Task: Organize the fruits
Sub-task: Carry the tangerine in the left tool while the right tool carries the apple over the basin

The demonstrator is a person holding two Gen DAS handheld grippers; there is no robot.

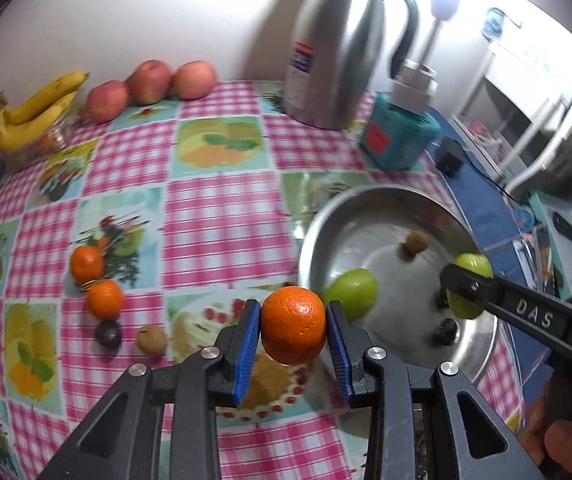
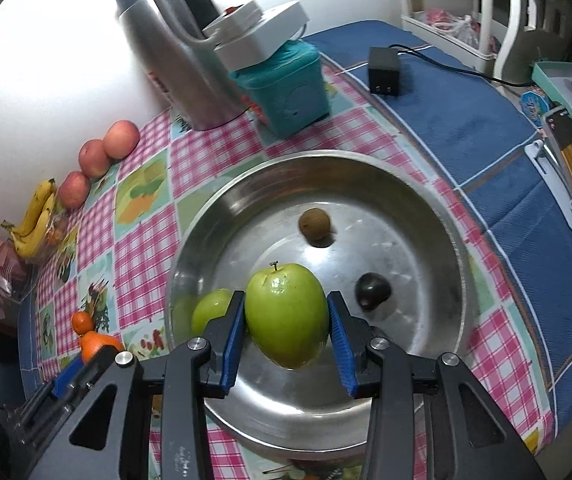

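Checked pink-and-picture tablecloth [image 1: 214, 216] covers most of what I see, with a blue cloth [image 2: 465, 120] running along its far side and a white wall behind. From largest to smallest on it: a steel thermos jug [image 1: 337, 48], the wide steel bowl [image 2: 437, 216], a teal box [image 1: 401, 140], bananas [image 1: 38, 112], three red apples [image 1: 150, 82] along the wall, then the small fruit.

I judge I am mid-delivery, both hands loaded, gathering loose fruit into the bowl. My right gripper [image 2: 287, 320] hangs over the bowl's near half, jaws clamped on a green apple [image 2: 286, 316], which sits stem-up squarely between the blue pads and clear of the metal. A second green fruit [image 2: 212, 312] lies in the bowl just left of it, with a brown fruit [image 2: 314, 224] and a dark one [image 2: 373, 291] further in.

My left gripper [image 1: 293, 326] is clamped on a tangerine [image 1: 293, 324], gripped across its middle, just short of the bowl's near rim and above the cloth.

Next, I think, the right needs lowering and a gentle release so the apple doesn't knock the others; the left then has to clear the rim. Two more tangerines [image 1: 104, 298], a dark fruit [image 1: 108, 336] and a brown one [image 1: 152, 340] wait on the cloth.
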